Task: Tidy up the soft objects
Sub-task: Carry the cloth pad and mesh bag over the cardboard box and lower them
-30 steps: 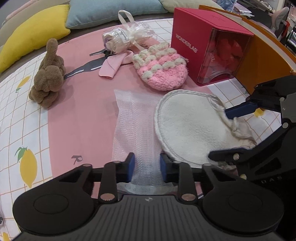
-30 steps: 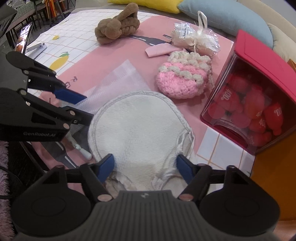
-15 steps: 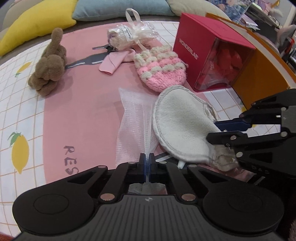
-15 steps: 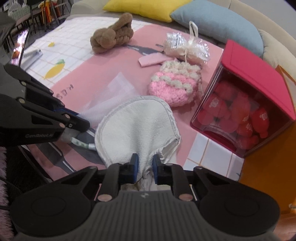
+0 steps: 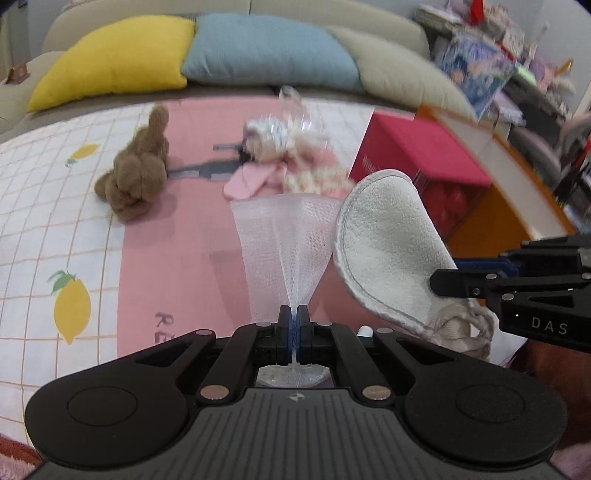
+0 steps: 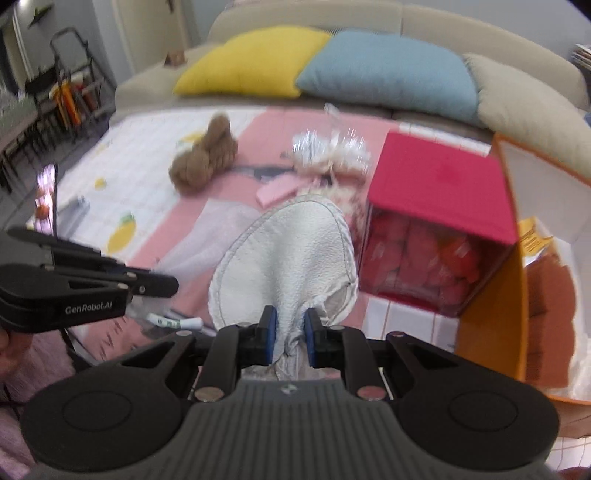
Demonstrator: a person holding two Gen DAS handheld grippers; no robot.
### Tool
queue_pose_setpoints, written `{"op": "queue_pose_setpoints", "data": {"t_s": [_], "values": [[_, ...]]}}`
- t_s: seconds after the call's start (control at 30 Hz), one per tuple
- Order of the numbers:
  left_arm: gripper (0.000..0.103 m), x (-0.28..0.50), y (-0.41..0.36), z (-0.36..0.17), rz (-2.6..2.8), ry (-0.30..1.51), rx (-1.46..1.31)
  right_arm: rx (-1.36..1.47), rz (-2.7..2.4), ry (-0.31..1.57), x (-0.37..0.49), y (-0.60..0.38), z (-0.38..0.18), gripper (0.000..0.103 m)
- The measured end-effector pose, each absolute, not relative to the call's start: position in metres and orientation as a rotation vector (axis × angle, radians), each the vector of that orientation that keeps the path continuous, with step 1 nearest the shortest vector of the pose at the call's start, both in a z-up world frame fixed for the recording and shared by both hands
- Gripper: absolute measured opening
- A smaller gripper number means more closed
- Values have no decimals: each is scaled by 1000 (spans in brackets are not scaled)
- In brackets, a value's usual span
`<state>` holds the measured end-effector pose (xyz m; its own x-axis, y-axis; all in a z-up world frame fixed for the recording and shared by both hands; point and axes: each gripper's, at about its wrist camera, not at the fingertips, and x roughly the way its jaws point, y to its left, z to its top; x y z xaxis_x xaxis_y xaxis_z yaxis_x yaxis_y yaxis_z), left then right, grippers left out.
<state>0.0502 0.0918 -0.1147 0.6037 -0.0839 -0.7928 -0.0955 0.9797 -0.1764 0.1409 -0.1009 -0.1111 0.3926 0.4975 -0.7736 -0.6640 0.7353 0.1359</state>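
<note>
Your left tool (image 5: pixel 294 325) is pressed together on the white mesh bag (image 5: pixel 286 236), which fans out above the pink mat (image 5: pixel 177 236). Your right tool (image 6: pixel 289 334) pinches the gathered end of the white cloth pouch (image 6: pixel 291 254), beside the red box (image 6: pixel 439 195).

Ahead I see a beige sofa (image 6: pixel 480 22) lined with yellow (image 5: pixel 114 55), blue (image 5: pixel 266 51) and beige (image 5: pixel 399 66) cushions; a lemon-print play mat (image 5: pixel 48 236) covers the floor.
</note>
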Motion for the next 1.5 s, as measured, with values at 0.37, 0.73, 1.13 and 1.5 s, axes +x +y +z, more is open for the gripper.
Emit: {"op": "queue_pose_setpoints", "data": {"t_s": [0.37,0.73,1.13,1.5], "values": [[1,80,52,-42,-130,749,-229,14,581,788,166,-171,-47,14],[1,160,-43,-14,-351,732,-160,42,317,773,210,-275,-29,15],[1,255,-127,-60,-437,945,-189,6,242,946,285,-325,-88,15],[1,299,-152,-92,-401,1040,108,-85,241,1041,321,-312,-129,17]]}}
